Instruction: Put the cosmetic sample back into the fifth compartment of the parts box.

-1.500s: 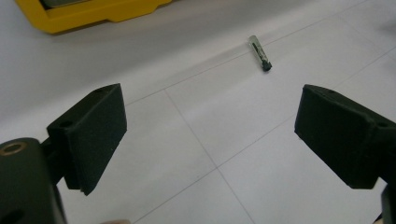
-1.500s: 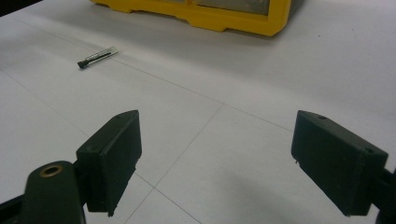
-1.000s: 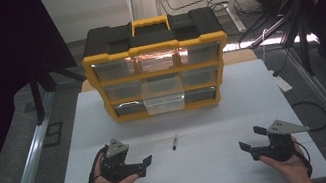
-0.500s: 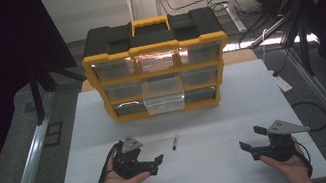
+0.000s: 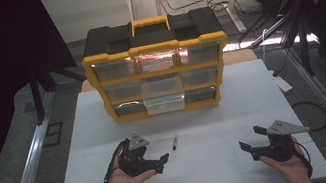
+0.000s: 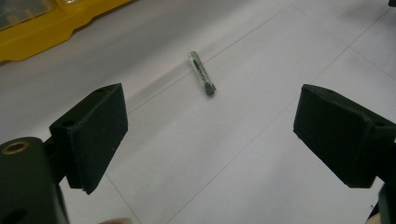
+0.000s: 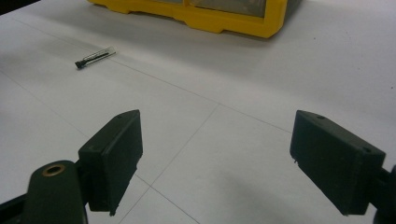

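A small clear tube with a black cap lies on the white table, in front of a yellow and black drawer organizer. My left gripper stands open just left of and a little nearer than the tube, pointing right. In the left gripper view the tube lies ahead of the open left gripper, beyond the jaws. My right gripper is open near the front right of the table, nothing between its jaws. The right gripper view shows the tube far off to the left of the right gripper.
The organizer's bottom middle clear drawer is pulled partly out. The organizer's yellow base runs along the far side of the table. A metal rail borders the table's left, and cables lie at the right.
My left gripper has moved right and slightly forward, closing on the tube. The right gripper and the tube have stayed put.
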`<act>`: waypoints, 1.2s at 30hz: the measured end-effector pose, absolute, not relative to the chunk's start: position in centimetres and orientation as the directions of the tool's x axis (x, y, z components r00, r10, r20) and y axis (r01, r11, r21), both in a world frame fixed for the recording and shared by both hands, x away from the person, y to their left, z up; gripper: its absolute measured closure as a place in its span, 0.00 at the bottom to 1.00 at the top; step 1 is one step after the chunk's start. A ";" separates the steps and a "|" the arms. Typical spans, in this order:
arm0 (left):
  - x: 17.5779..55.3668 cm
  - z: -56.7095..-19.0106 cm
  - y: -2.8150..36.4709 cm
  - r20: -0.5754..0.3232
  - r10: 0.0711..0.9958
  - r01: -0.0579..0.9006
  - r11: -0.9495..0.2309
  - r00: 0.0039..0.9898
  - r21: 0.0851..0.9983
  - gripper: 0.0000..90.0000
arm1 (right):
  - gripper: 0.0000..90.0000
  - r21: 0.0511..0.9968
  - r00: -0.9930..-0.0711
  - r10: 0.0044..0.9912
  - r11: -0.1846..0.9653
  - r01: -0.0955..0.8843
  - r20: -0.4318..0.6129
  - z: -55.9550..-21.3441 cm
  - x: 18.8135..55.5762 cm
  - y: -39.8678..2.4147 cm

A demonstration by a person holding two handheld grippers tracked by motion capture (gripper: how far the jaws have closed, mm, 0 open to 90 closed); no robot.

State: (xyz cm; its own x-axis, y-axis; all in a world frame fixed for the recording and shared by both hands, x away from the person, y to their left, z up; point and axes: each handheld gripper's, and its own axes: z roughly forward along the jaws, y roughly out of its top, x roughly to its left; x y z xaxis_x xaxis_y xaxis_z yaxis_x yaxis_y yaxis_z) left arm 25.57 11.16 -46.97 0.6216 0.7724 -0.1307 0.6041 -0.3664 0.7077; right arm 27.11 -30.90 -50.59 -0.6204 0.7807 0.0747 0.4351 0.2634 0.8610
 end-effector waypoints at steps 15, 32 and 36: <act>26.0 -46.8 9.7 -0.121 0.771 0.602 -0.378 0.625 0.703 0.13 | 0.19 0.860 -0.622 0.780 0.267 0.435 0.072 -50.6 27.1 -30.9; 26.7 -46.9 8.5 -0.117 0.763 0.598 -0.391 0.635 0.700 0.12 | 0.19 0.859 -0.623 0.779 0.271 0.434 0.069 -50.6 27.1 -30.9; 26.8 -46.9 8.2 -0.118 0.762 0.599 -0.392 0.636 0.699 0.12 | 0.19 0.859 -0.623 0.779 0.270 0.435 0.070 -50.6 27.1 -30.9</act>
State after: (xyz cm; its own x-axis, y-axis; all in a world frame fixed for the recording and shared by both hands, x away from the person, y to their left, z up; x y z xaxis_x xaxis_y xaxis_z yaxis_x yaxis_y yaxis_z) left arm 26.82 8.16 -46.89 0.6363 0.7624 -0.1178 0.5986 -0.3916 0.6988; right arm 27.12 -30.90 -50.64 -0.6229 0.7791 0.0704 0.4348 0.2700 0.8591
